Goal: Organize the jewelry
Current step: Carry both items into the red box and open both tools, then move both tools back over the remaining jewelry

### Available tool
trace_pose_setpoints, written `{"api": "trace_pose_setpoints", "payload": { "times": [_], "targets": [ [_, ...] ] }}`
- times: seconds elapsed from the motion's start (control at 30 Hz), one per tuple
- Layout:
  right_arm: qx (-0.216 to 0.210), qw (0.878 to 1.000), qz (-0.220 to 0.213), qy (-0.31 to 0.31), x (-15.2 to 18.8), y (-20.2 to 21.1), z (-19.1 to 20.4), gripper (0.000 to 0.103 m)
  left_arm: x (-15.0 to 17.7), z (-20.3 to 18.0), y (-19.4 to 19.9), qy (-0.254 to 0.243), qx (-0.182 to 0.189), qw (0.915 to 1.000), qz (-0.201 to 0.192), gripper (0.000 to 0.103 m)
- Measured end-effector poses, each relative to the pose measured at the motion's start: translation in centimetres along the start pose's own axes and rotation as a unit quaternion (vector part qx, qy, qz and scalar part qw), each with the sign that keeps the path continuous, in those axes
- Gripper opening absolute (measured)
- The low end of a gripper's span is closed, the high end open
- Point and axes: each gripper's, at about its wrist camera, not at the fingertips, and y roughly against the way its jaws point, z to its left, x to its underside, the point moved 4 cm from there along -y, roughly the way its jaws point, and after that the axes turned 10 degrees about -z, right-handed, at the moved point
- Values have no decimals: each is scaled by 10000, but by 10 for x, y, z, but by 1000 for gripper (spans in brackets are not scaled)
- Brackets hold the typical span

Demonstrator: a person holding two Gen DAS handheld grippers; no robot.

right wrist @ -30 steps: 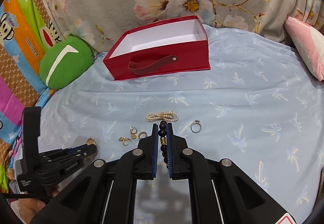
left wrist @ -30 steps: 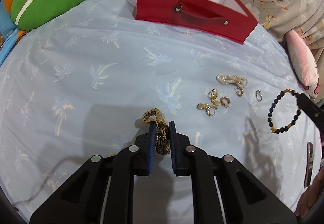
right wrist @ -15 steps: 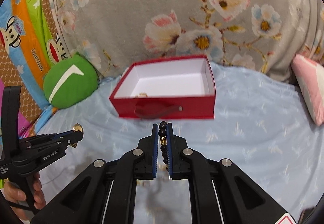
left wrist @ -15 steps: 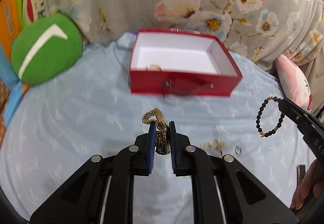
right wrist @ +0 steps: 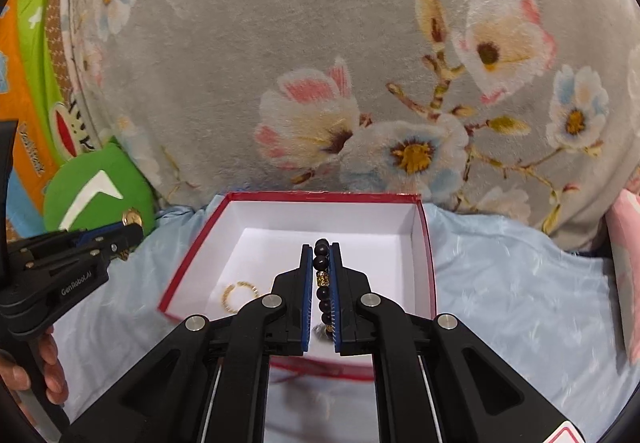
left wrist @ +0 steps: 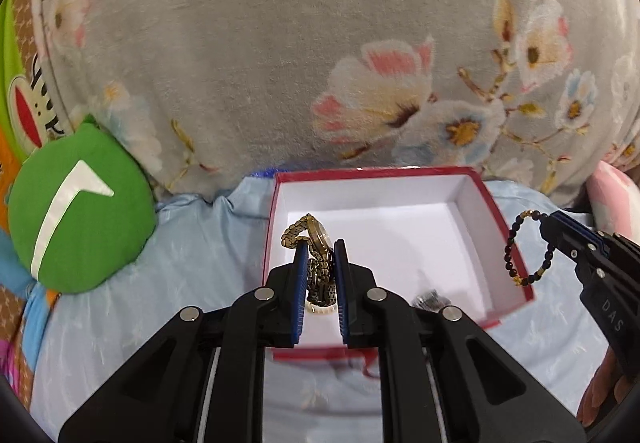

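Left wrist view: left gripper [left wrist: 320, 267] pinches gold watch [left wrist: 316, 263] between blue pads, above open red box [left wrist: 508, 239] on blue sheet [left wrist: 192, 267]. Small silver piece [left wrist: 430, 299] lies inside box. Right gripper [left wrist: 550, 229] at right edge clamps beaded bracelet [left wrist: 520, 251], loop dangling at box's right wall.

Right wrist view: right gripper [right wrist: 321, 279] pinches dark beaded bracelet [right wrist: 322, 283] over box [right wrist: 424, 243]. Gold ring-shaped piece [right wrist: 239, 295] on box floor. Left gripper [right wrist: 132, 233] at left, beside green cushion [right wrist: 96, 195].

Each claw [left wrist: 320, 263] is black plastic with blue ribbed pads [right wrist: 306, 283], silver screws and white lettering.
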Motion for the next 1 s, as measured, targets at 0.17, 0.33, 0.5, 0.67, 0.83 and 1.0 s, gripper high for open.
{"api": "trace_pose_setpoints", "payload": {
  "times": [0.17,0.33,0.5,0.67,0.83,1.0],
  "targets": [
    [58,9997,216,-59,6,-56,-9,7,-3,-6,-58,24,38,9998,187,12],
    [139,9989,443,-98,20,-99,-16,7,3,-12,-101,-100,-52,9995,292,12],
    [218,9981,577,-29,32,-125,-18,7,13,-19,-130,-270,-120,9987,412,12],
    [313,9980,540,59,38,-135,-19,12,15,-18,-147,-241,-268,9991,213,40],
    [479,9983,340,30,40,-132,-27,45,12,-12,-148,-222,-554,9982,1,67],
    [467,9983,333,-65,45,-122,-35,45,15,-4,-142,-90,-586,9982,-8,67]
  ]
}}
